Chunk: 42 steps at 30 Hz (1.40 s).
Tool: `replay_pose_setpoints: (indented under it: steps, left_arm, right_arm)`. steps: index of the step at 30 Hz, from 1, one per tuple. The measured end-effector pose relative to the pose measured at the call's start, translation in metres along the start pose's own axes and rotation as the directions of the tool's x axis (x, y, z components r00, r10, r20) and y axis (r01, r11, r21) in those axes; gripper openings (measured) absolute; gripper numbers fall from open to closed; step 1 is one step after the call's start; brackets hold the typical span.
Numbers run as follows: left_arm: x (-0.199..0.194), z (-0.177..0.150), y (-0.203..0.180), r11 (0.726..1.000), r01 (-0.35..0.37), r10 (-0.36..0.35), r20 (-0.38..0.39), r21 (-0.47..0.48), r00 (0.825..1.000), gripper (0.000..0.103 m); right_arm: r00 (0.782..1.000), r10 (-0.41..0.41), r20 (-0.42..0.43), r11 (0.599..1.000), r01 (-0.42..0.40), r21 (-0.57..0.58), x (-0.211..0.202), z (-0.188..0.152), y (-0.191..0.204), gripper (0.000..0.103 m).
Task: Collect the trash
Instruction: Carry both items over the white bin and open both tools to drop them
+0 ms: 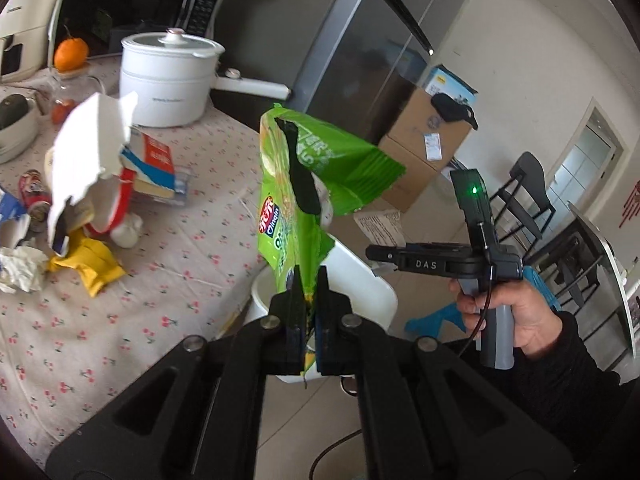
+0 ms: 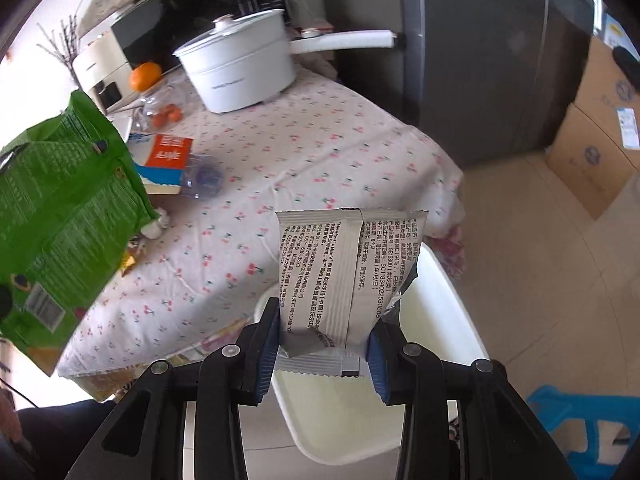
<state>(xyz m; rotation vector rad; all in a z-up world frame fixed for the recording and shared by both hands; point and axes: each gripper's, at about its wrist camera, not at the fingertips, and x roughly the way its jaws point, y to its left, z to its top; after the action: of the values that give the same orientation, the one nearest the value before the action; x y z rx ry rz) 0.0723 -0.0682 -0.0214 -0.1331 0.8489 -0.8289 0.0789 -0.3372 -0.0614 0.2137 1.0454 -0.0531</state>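
My left gripper (image 1: 308, 284) is shut on the bottom edge of an open green snack bag (image 1: 304, 184), held upright above a white trash bin (image 1: 360, 280) beside the table. The green bag also shows at the left of the right wrist view (image 2: 68, 216). My right gripper (image 2: 324, 332) is shut on a grey-white printed wrapper (image 2: 344, 264), held over the same white bin (image 2: 444, 344). The right gripper body (image 1: 472, 256) is seen from the side in the left wrist view. More trash lies on the table: torn white carton (image 1: 86, 148), yellow wrapper (image 1: 92, 264), crumpled paper (image 1: 20, 268).
A table with a cherry-print cloth (image 1: 168, 280) holds a white pot with a long handle (image 1: 168, 80), a book (image 1: 154, 168), a crushed can (image 1: 34, 196) and an orange (image 1: 70, 54). A grey fridge (image 1: 372, 48), cardboard boxes (image 1: 424, 140), a black chair (image 1: 528, 196) and a blue stool (image 2: 580, 420) stand nearby.
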Motion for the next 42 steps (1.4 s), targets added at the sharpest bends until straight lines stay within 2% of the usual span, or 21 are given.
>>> replay_pose_setpoints:
  steps: [6,11,16,17,18,19,20,21,25,27,33,34,35,36,37,42]
  left_arm:
    - [0.066,-0.014,-0.023,0.998,0.057,-0.058,-0.157,-0.013,0.986,0.003]
    - [0.107,-0.019,-0.030,0.994,0.104,-0.106,-0.229,-0.019,0.968,0.003]
    - [0.133,-0.025,-0.024,0.997,0.079,-0.075,-0.264,0.004,0.962,0.004]
    - [0.139,-0.024,-0.025,0.998,0.064,-0.058,-0.267,0.013,0.962,0.006]
    - [0.143,-0.025,-0.025,0.998,0.053,-0.044,-0.279,0.027,0.959,0.022]
    - [0.143,-0.026,-0.023,0.998,0.040,-0.027,-0.283,0.040,0.959,0.033]
    - [0.140,-0.027,-0.024,0.999,0.017,-0.003,-0.277,0.050,0.961,0.055]
    - [0.139,-0.026,-0.022,0.998,0.001,0.015,-0.268,0.061,0.963,0.064]
    - [0.128,-0.022,-0.016,0.992,-0.054,0.082,-0.258,0.115,0.963,0.071]
    - [0.119,-0.021,-0.011,0.988,-0.089,0.118,-0.245,0.124,0.962,0.080]
    - [0.100,-0.015,0.017,0.980,-0.181,0.194,-0.228,0.077,0.954,0.084]
    - [0.097,-0.014,0.021,0.978,-0.197,0.209,-0.225,0.075,0.952,0.085]
    - [0.092,-0.014,0.025,0.972,-0.223,0.235,-0.223,0.077,0.946,0.091]
    - [0.090,-0.013,0.027,0.965,-0.251,0.262,-0.217,0.080,0.940,0.096]
    - [0.085,-0.013,0.031,0.959,-0.271,0.281,-0.208,0.079,0.937,0.097]
    - [0.060,-0.014,0.052,0.948,-0.319,0.317,-0.191,0.023,0.929,0.102]
  right_arm:
    - [0.996,-0.069,-0.055,0.993,0.074,0.092,0.011,-0.017,-0.040,0.040]
    - [0.992,-0.082,-0.093,0.988,0.093,0.125,0.021,-0.020,-0.049,0.041]
    - [0.989,-0.094,-0.111,0.985,0.108,0.132,0.029,-0.019,-0.051,0.041]
    - [0.989,-0.095,-0.115,0.985,0.110,0.133,0.029,-0.020,-0.052,0.041]
    - [0.988,-0.096,-0.118,0.985,0.111,0.134,0.032,-0.019,-0.052,0.041]
    - [0.988,-0.097,-0.121,0.985,0.113,0.134,0.034,-0.019,-0.052,0.041]
    - [0.987,-0.099,-0.126,0.984,0.116,0.133,0.035,-0.020,-0.053,0.041]
    - [0.986,-0.101,-0.132,0.984,0.118,0.133,0.036,-0.020,-0.053,0.041]
    - [0.984,-0.100,-0.148,0.984,0.120,0.132,0.042,-0.019,-0.052,0.042]
    - [0.984,-0.094,-0.154,0.985,0.115,0.131,0.044,-0.018,-0.051,0.042]
    - [0.981,-0.092,-0.173,0.982,0.118,0.145,0.053,-0.014,-0.050,0.046]
    - [0.980,-0.087,-0.176,0.982,0.114,0.151,0.053,-0.013,-0.050,0.049]
    - [0.981,-0.079,-0.180,0.982,0.108,0.156,0.053,-0.012,-0.049,0.053]
    - [0.981,-0.073,-0.180,0.982,0.102,0.157,0.053,-0.011,-0.048,0.065]
    - [0.983,-0.070,-0.171,0.983,0.098,0.157,0.051,-0.010,-0.046,0.074]
    - [0.987,-0.079,-0.143,0.988,0.097,0.124,0.045,-0.004,-0.032,0.078]
